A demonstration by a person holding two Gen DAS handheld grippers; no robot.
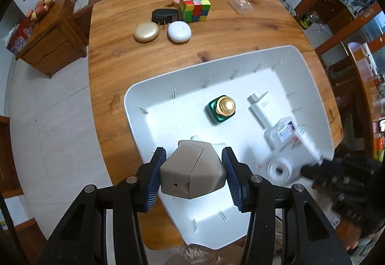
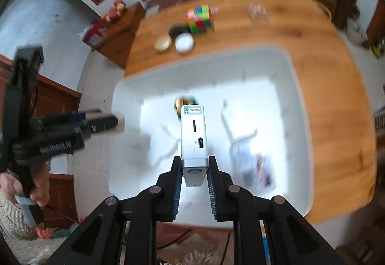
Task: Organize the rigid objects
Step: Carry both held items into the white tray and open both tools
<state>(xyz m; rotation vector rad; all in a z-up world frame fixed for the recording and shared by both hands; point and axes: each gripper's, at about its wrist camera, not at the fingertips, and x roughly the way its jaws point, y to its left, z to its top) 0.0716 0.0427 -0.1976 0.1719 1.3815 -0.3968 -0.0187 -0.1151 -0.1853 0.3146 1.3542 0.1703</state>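
Wooden bench (image 1: 115, 67) in a lived-in room, white tray (image 1: 154, 106) at its near end: both carries are mid-delivery.

The beige angular block (image 1: 192, 173) sits clamped in the left hand-held gripper (image 1: 193, 174) over the tray's near edge; the right hand-held gripper (image 2: 193, 173) pinches a white slim device (image 2: 193, 135) above the tray's middle. A green bottle (image 1: 220, 110) already stands inside; a colour cube (image 1: 195, 6) and two oval cases wait beyond. Next, I'd say: lower onto bare tray floor, then release.
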